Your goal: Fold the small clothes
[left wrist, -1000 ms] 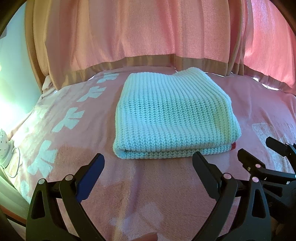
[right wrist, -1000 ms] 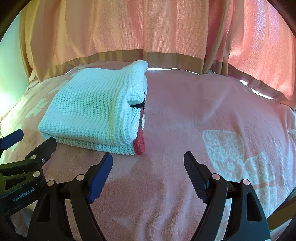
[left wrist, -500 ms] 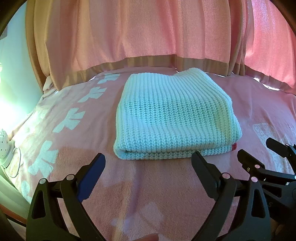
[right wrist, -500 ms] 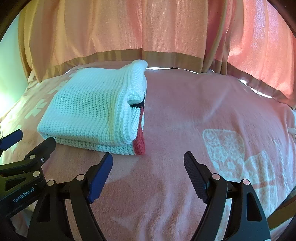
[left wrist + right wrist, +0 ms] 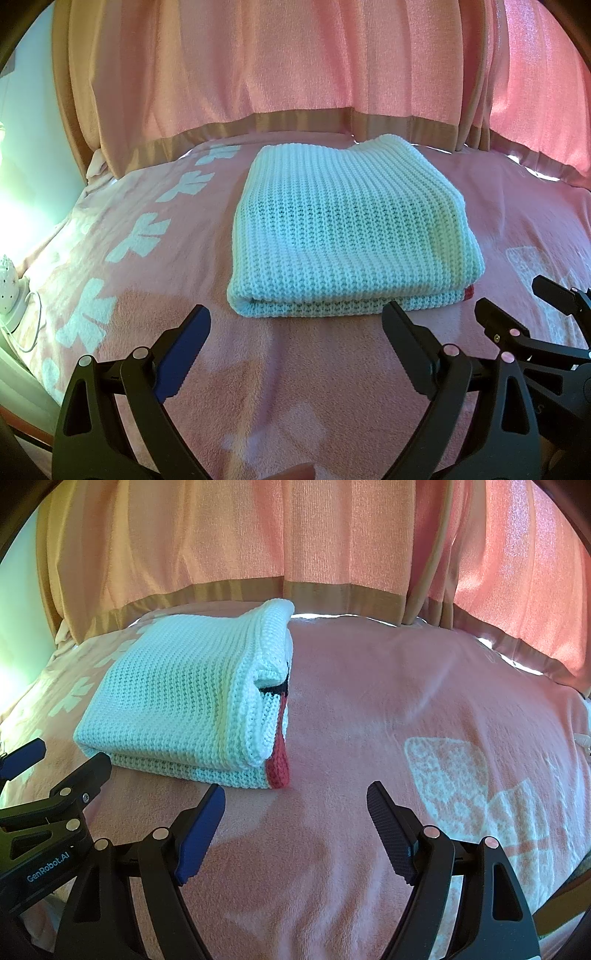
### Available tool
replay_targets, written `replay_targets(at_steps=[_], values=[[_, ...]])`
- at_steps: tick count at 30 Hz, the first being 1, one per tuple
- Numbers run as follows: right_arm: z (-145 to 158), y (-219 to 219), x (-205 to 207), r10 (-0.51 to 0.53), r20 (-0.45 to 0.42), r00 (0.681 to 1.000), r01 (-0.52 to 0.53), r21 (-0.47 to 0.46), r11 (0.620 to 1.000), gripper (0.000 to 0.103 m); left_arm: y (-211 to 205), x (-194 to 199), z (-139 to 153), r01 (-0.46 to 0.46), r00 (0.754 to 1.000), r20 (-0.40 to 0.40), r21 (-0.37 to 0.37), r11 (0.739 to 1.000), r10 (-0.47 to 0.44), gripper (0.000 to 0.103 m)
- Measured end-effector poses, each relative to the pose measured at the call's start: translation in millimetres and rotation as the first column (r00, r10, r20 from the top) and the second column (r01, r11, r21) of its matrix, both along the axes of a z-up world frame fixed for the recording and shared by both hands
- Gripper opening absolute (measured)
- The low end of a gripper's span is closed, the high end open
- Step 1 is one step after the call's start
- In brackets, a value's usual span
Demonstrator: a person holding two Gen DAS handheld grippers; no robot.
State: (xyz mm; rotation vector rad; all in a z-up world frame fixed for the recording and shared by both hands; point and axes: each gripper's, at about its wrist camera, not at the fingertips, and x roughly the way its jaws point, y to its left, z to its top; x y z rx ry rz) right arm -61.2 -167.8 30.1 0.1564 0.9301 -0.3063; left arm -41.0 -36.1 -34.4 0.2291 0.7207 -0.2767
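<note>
White chunky-knit sweater (image 5: 347, 236), one only, lies folded in a neat block on the pink blanket (image 5: 295, 369), toward the far side near the curtain (image 5: 295, 74) hem. We see its rounded fold edge facing us in the left wrist view, w/ the long axis running roughly away from us toward the curtain. Its open layered end faces our right side; in the right wrist view that end shows stacked layers, a dark slit and a red knit strip (image 5: 279, 764) at the bottom corner. We hold two grippers, both low over the blanket on the near side of the sweater, neither touching it. Left gripper (image 5: 295, 321) has its fingers spread wide, nothing btwn them, and it's aimed about at the fold edge. Right gripper (image 5: 295, 801) is also spread wide and empty, just off the red corner. Each gripper shows at the edge of the other's view. White bow prints (image 5: 480, 786) dot the blanket; we can't count them all.
</note>
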Motion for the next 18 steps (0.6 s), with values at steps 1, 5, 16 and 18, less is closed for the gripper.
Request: replay_targets(at_steps=[1, 5, 16, 18], values=[[-0.2, -0.4, 0.0, 0.001, 0.0, 1.0, -0.001, 0.0, 1.0, 0.077, 0.3, 0.0, 0.0, 0.0, 1.0, 0.0, 0.0, 1.0, 0.0, 0.091], [-0.8, -0.6, 0.3, 0.001, -0.002, 1.0, -0.001, -0.001, 1.0, 0.077, -0.8, -0.4, -0.1, 0.001, 1.0, 0.008, 0.009, 1.0, -0.001, 0.091], [-3.2, -1.8, 0.8, -0.004, -0.006, 1.0, 0.004, -0.003, 1.0, 0.077, -0.8, -0.1, -2.6, -0.016, 1.0, 0.008, 0.005, 1.0, 0.016, 0.091], [-3.4, -0.7, 0.9, -0.006, -0.006, 1.0, 0.006, -0.004, 1.0, 0.077, -1.7, 0.6, -2.9, -0.02, 1.0, 0.004, 0.012, 1.0, 0.02, 0.091]])
